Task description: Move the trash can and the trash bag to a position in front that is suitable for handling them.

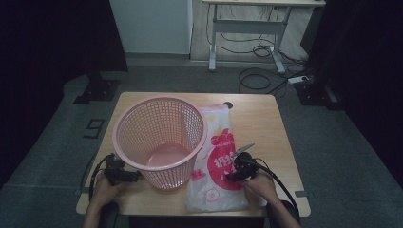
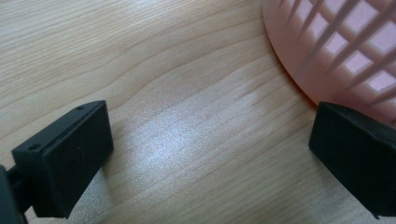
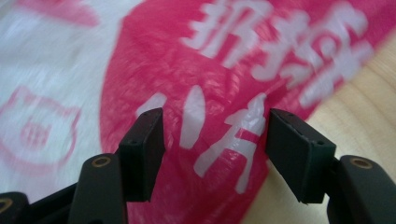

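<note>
In the high view, a pink basket (image 1: 160, 140) stands upright at the centre left of the frame on the wooden surface (image 1: 259, 118). Just right of it a white and pink bag (image 1: 216, 161) lies flat, its left edge touching the basket's base. The left gripper (image 1: 128, 176), at lower left, lies low on the surface with its tip beside the basket's base, a hand (image 1: 105, 190) behind it. The right gripper (image 1: 237, 167), at lower right, sits over the pink print on the bag, held by the other hand (image 1: 260, 184); its fingers are too small here to tell how they stand. In the left gripper view, the two black fingers (image 2: 65, 158) stand wide apart at the lower corners with bare wood between them; the basket fills the upper right corner, and the right-hand finger lies just below its base, though contact cannot be judged. In the right gripper view, the fingers (image 3: 144, 149) stand apart with nothing clamped; the bag's pink patch with white lettering lies beyond and between them, a faint pig outline shows at the left of the frame, and bare wood at the right edge.
</note>
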Motion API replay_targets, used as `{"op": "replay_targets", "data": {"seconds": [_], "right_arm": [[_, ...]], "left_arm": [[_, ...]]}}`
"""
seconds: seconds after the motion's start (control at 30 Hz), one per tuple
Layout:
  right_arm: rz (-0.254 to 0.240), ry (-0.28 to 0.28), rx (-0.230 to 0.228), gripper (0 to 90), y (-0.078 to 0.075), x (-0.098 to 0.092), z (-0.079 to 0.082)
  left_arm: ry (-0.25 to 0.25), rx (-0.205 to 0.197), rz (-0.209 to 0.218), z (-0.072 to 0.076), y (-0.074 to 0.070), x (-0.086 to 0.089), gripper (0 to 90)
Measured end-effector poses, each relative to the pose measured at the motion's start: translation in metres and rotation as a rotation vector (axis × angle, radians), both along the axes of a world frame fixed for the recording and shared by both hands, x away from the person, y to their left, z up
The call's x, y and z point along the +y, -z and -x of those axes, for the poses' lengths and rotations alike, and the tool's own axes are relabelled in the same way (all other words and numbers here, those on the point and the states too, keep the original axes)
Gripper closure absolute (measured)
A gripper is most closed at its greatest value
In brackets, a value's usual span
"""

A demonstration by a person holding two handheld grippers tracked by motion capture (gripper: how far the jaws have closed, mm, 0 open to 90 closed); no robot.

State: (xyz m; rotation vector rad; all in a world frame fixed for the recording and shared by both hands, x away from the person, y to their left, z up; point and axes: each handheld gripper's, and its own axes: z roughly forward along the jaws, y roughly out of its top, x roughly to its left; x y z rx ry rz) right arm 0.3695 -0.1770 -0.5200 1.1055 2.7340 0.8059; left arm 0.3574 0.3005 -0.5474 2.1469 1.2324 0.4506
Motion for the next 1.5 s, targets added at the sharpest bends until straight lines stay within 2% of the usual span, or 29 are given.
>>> {"op": "replay_targets", "data": {"seconds": [0.07, 0.13, 0.17, 0.2, 0.3, 0.37, 0.4, 0.43, 0.47, 0.5, 0.53, 0.57, 0.6, 0.63, 0.67, 0.7, 0.73, 0.77, 0.83, 0.87, 0.9, 0.93, 0.97, 1.0, 1.03, 1.1, 1.17, 1.3, 1.5], "right_arm": [[0.010, 0.019, -0.041, 35.0, -0.009, -0.006, 0.000], [0.021, 0.070, -0.093, 32.9, -0.015, -0.018, -0.012], [0.013, 0.143, -0.097, 29.5, -0.019, -0.032, -0.030], [0.013, 0.143, -0.097, 29.5, -0.019, -0.032, -0.030], [-0.020, 0.220, -0.084, 22.0, -0.019, -0.046, -0.059], [-0.028, 0.220, -0.087, 19.9, -0.018, -0.048, -0.080], [-0.028, 0.220, -0.087, 19.9, -0.018, -0.048, -0.080], [-0.010, 0.206, -0.121, 19.9, -0.019, -0.044, -0.094], [-0.010, 0.206, -0.121, 19.9, -0.019, -0.044, -0.094], [0.029, 0.214, -0.160, 21.1, -0.019, -0.037, -0.107], [0.029, 0.214, -0.160, 21.1, -0.019, -0.037, -0.107], [0.037, 0.219, -0.183, 23.8, -0.019, -0.034, -0.113], [0.007, 0.211, -0.187, 33.7, -0.017, -0.027, -0.125], [0.007, 0.211, -0.187, 33.7, -0.017, -0.027, -0.125], [-0.006, 0.220, -0.189, 35.4, -0.016, -0.024, -0.132], [-0.004, 0.257, -0.192, 37.5, -0.013, -0.018, -0.146], [-0.004, 0.257, -0.192, 37.5, -0.013, -0.018, -0.146], [-0.020, 0.292, -0.169, 37.2, -0.009, -0.015, -0.159], [-0.014, 0.310, -0.166, 37.3, -0.007, -0.013, -0.165], [0.001, 0.325, -0.165, 39.7, -0.005, -0.012, -0.169], [0.019, 0.330, -0.147, 49.1, 0.001, -0.011, -0.175], [0.019, 0.330, -0.147, 49.1, 0.001, -0.011, -0.175], [0.045, 0.329, -0.120, 58.2, 0.008, -0.010, -0.177], [0.045, 0.329, -0.120, 58.2, 0.008, -0.010, -0.177], [0.030, 0.338, -0.123, 66.1, 0.009, -0.011, -0.176], [0.037, 0.325, -0.121, 78.7, 0.008, -0.012, -0.174], [0.096, 0.331, -0.144, 86.3, 0.007, -0.017, -0.168], [0.134, 0.356, -0.152, 86.6, 0.005, -0.034, -0.158], [0.152, 0.450, -0.156, 84.9, 0.005, -0.089, -0.131]], "left_arm": [[0.000, 0.000, 0.000, 0.000, 0.000, 0.000, 0.0], [0.000, 0.000, 0.000, 0.000, 0.000, 0.000, 0.0], [0.001, 0.000, 0.000, 0.000, 0.000, 0.000, 0.0], [0.001, 0.001, 0.000, 0.000, 0.000, 0.000, 0.0], [0.003, 0.003, 0.000, 0.000, 0.000, 0.000, 0.0], [0.004, 0.003, 0.000, 0.000, 0.000, 0.000, 0.0], [0.005, 0.002, 0.000, -0.001, 0.000, 0.000, 0.0], [0.002, -0.006, -0.001, -0.001, 0.000, 0.000, 0.0], [0.011, 0.000, -0.004, -0.002, 0.000, 0.000, 0.0], [0.012, 0.000, -0.004, -0.002, 0.000, 0.001, 0.0], [0.012, 0.000, -0.004, -0.003, 0.000, 0.001, 0.0], [0.012, 0.000, -0.004, -0.003, 0.000, 0.001, 0.0], [0.012, 0.000, -0.004, -0.003, 0.000, 0.001, 0.0], [0.012, 0.000, -0.004, -0.003, 0.000, 0.001, 0.0], [0.012, 0.000, -0.004, -0.003, 0.000, 0.001, 0.0], [0.012, 0.000, -0.004, -0.003, 0.000, 0.001, 0.0], [0.012, 0.000, -0.004, -0.003, 0.000, 0.001, 0.0], [0.012, 0.000, -0.004, -0.003, 0.000, 0.001, 0.0], [0.014, 0.001, -0.003, -0.003, 0.000, 0.001, 0.0], [0.014, 0.000, -0.003, -0.003, 0.000, 0.001, 0.0], [0.014, 0.001, -0.003, -0.003, 0.000, 0.001, 0.0], [0.014, 0.000, -0.004, -0.003, 0.000, 0.001, 0.0], [0.013, 0.000, -0.003, -0.003, 0.000, 0.000, 0.0], [0.013, 0.000, -0.004, -0.003, 0.000, 0.000, 0.0], [0.013, 0.000, -0.003, -0.003, 0.000, 0.000, 0.0], [0.012, 0.000, -0.002, -0.003, 0.000, 0.000, 0.0], [0.013, 0.001, -0.003, -0.003, 0.000, 0.000, 0.0], [0.012, 0.000, -0.003, -0.003, 0.000, 0.000, 0.0], [0.012, 0.000, -0.003, -0.003, 0.000, 0.000, 0.0]]}}
